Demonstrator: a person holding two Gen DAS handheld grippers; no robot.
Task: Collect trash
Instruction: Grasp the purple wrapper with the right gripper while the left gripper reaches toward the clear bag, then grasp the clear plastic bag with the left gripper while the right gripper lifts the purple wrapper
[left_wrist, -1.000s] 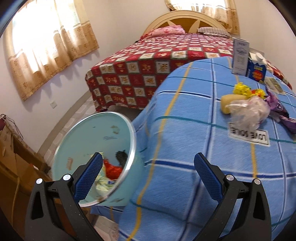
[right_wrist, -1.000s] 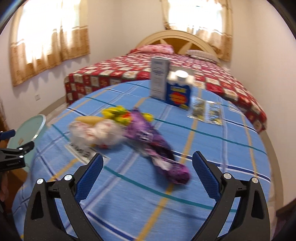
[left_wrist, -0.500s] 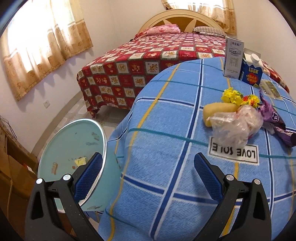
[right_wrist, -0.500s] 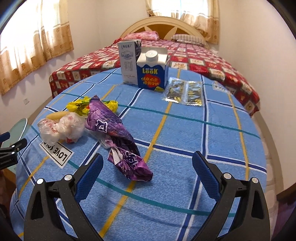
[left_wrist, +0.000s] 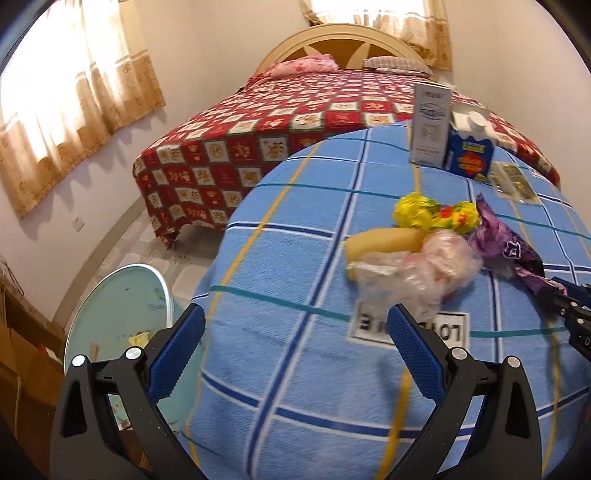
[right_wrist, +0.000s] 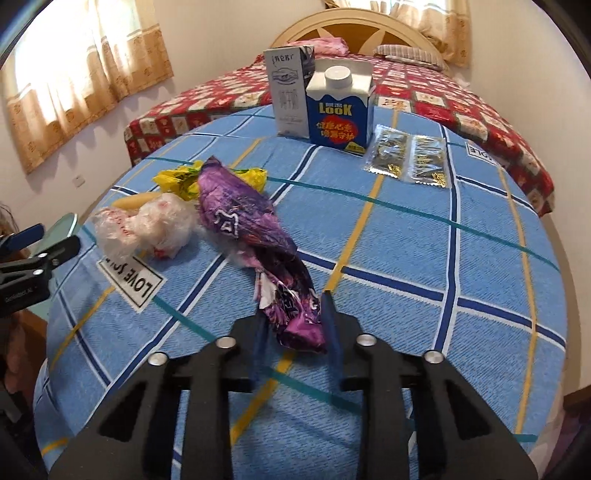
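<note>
Several scraps remain mid-frame on the table (right_wrist: 406, 229): the right gripper (right_wrist: 295, 328) pinches the purple wrapper (right_wrist: 258, 236); the left gripper (left_wrist: 295, 354) is spread, the bin (left_wrist: 122, 306) lower left.

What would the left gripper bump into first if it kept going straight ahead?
Probably the crumpled clear plastic bag on the blue checked tablecloth. The left gripper is open and points that way, though depth is hard to judge.

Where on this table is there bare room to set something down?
Bare cloth lies right of the purple wrapper, in front of the foil sachets. The left rim is crowded: clear bag, yellow wrapper. Cartons line the back.
</note>
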